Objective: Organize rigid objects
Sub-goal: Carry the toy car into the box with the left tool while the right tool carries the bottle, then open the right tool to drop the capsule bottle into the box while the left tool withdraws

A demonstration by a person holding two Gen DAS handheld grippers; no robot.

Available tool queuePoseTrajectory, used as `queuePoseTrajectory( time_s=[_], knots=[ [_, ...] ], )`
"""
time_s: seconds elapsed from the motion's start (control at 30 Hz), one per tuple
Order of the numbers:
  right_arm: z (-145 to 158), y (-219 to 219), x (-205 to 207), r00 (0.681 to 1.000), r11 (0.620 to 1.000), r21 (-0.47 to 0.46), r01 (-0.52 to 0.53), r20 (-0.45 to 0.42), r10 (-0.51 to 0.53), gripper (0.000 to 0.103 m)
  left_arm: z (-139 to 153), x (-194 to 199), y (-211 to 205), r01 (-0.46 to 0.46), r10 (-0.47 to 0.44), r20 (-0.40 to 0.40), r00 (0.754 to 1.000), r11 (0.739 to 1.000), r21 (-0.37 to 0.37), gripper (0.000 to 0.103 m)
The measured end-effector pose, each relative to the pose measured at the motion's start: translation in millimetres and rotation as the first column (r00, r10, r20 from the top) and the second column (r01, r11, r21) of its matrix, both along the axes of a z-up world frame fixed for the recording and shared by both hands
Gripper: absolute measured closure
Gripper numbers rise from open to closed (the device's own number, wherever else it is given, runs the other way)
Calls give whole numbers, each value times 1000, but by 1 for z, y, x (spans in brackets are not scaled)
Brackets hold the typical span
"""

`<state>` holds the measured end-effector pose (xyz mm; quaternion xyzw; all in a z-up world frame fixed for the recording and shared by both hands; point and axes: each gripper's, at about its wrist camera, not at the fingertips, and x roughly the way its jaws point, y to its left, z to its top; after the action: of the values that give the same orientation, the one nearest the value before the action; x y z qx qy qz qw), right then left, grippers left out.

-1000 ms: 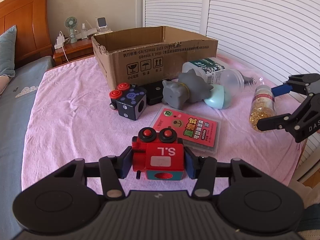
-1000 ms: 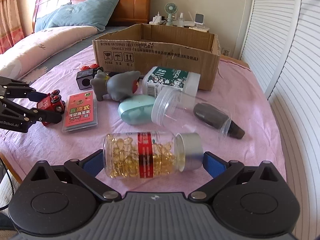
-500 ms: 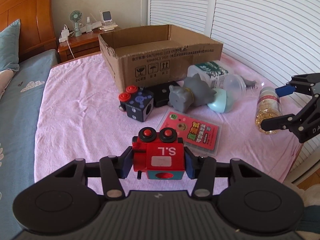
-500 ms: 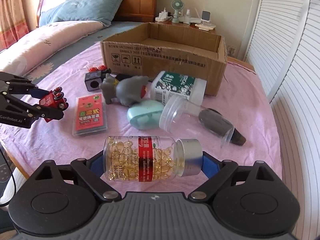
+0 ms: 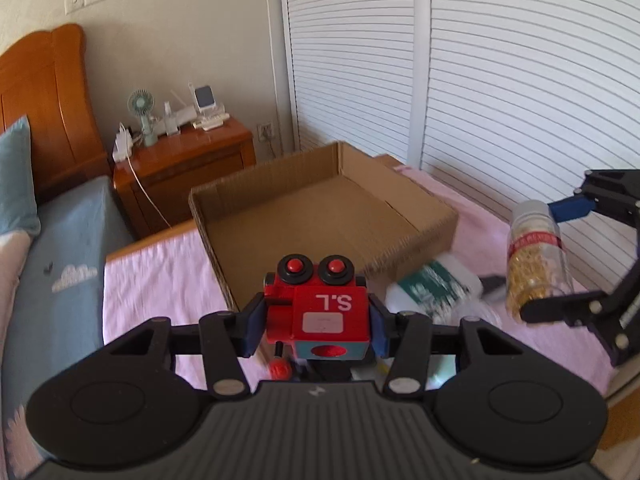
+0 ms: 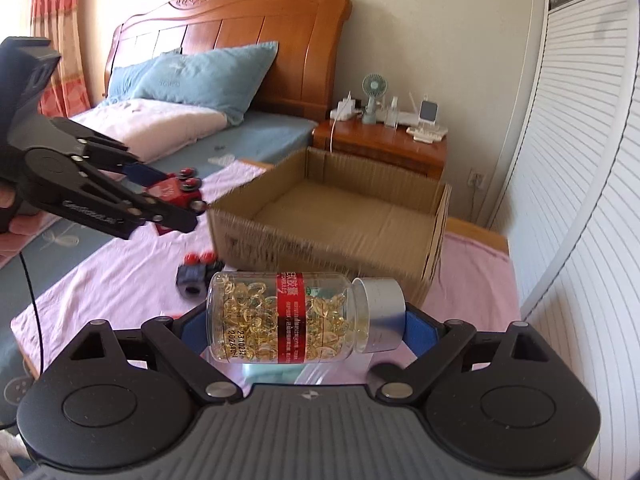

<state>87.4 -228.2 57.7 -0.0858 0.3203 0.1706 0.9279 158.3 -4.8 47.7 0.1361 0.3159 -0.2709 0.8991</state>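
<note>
My left gripper [image 5: 316,326] is shut on a red toy block [image 5: 320,312] with two red knobs and holds it in the air just in front of the open cardboard box [image 5: 320,216]. My right gripper [image 6: 298,322] is shut on a clear bottle of yellow capsules [image 6: 296,316] with a silver cap, held sideways above the pink blanket, near the box [image 6: 340,216]. The bottle and right gripper also show in the left wrist view [image 5: 536,264]. The left gripper with the red block shows in the right wrist view [image 6: 176,196].
A dark block with red knobs [image 6: 196,272] lies on the pink blanket [image 6: 120,276] left of the box. A white bottle with a green label [image 5: 436,288] lies by the box's front. A wooden nightstand [image 5: 184,172] stands behind; shutter doors are on the right.
Both grippers have risen from the blanket with their objects and moved toward the cardboard box, whose inside now shows from above.
</note>
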Motion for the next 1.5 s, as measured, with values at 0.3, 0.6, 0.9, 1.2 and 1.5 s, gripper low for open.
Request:
queuePoseTrajectory(
  time_s=[0.3,0.6,0.9,1.2,1.5],
  knots=[
    [2,-9,52,999,999,-8,37,-20,-37,7,-24,75,-40,-87,88,-32,996,996,34,51],
    [4,-11,68,999,999,-15,50,-20,-50,8,-28,63,-37,-146,146,-8,989,989,14,10],
    [6,-11,96,997,998,3,71,-31,-70,8,-15,13,-22,-248,246,88,965,969,10,1],
    [-11,7,178,984,992,-8,124,-129,-124,7,-21,-28,-7,-323,319,119,940,946,11,1],
    [-20,24,211,974,982,-39,187,-122,-191,0,-29,-38,5,-349,347,87,934,937,5,1]
  ],
)
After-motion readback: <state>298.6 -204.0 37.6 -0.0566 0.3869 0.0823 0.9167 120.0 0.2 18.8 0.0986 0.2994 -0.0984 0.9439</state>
